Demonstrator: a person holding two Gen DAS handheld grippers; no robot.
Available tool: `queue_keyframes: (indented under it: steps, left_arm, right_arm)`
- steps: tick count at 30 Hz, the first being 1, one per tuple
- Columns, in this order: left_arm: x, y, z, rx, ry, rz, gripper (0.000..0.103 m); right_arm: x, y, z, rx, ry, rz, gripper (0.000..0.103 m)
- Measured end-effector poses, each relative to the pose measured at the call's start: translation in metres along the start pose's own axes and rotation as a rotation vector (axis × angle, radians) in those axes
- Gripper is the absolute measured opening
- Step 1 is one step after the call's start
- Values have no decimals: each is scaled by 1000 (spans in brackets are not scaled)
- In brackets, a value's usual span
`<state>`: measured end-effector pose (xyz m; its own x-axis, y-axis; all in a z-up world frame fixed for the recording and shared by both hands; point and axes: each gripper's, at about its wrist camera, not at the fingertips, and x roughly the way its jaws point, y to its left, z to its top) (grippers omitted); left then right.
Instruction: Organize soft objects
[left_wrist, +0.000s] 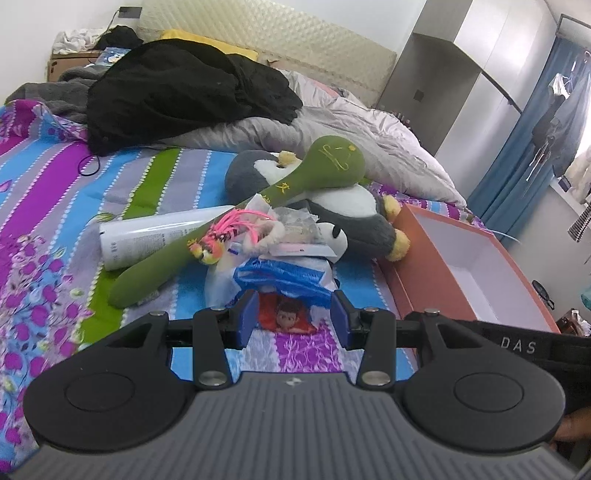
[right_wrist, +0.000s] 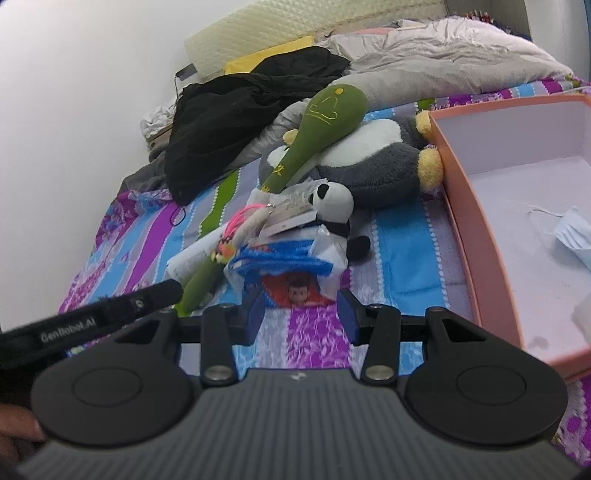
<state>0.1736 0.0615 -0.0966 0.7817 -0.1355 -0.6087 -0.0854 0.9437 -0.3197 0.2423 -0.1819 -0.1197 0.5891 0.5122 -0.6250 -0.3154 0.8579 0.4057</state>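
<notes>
A heap of soft things lies on the striped bedsheet (left_wrist: 55, 192). A long green plush club (left_wrist: 280, 188) (right_wrist: 325, 125) rests across a grey and white penguin plush (left_wrist: 354, 206) (right_wrist: 373, 162). A small panda plush (left_wrist: 334, 236) (right_wrist: 332, 205) and a pink fringed toy (left_wrist: 236, 225) (right_wrist: 240, 218) lie among plastic bags. Nearest is a blue and white bag (left_wrist: 280, 277) (right_wrist: 284, 258) over a red packet with a cartoon face (left_wrist: 290, 317) (right_wrist: 299, 293). My left gripper (left_wrist: 295, 314) and right gripper (right_wrist: 301, 312) both stand open just short of that packet, holding nothing.
An orange box (left_wrist: 424, 266) (right_wrist: 476, 236) with a white inside stands on the bed to the right; a face mask (right_wrist: 576, 236) lies in it. A white tube (left_wrist: 155, 232), black clothing (left_wrist: 184, 88) and a grey duvet (left_wrist: 351, 136) lie behind the heap. A wardrobe (left_wrist: 443, 66) stands beyond.
</notes>
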Motion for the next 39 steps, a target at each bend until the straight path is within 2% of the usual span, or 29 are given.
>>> queue_keyframes:
  steps: [7, 10, 17, 20, 23, 26, 27, 28, 31, 39]
  left_arm:
    - [44, -2, 21, 79, -3, 29, 47]
    - [61, 3, 30, 79, 3, 24, 46]
    - [101, 10, 44, 115, 26, 35, 35]
    - [117, 11, 47, 115, 46, 18, 33]
    - [132, 11, 48, 121, 63, 15, 28]
    - [143, 14, 47, 107, 78, 19, 20]
    - [144, 15, 47, 105, 78, 27, 17]
    - [145, 14, 46, 109, 79, 34, 12]
    - [142, 15, 48, 92, 64, 31, 9]
    - [106, 11, 55, 8, -8, -9, 8]
  right_arm:
    - [38, -10, 22, 46, 32, 20, 43]
    - [53, -14, 31, 78, 42, 32, 40]
    - [89, -19, 48, 144, 61, 66, 35]
    - [108, -27, 54, 230, 98, 97, 35]
    - [122, -29, 58, 262, 123, 77, 35]
    - [131, -31, 61, 298, 138, 102, 28]
    - [133, -29, 62, 284, 137, 96, 25]
    - [133, -26, 62, 261, 137, 91, 14]
    - [128, -18, 65, 215, 114, 99, 4]
    - [92, 0, 72, 163, 42, 100, 4]
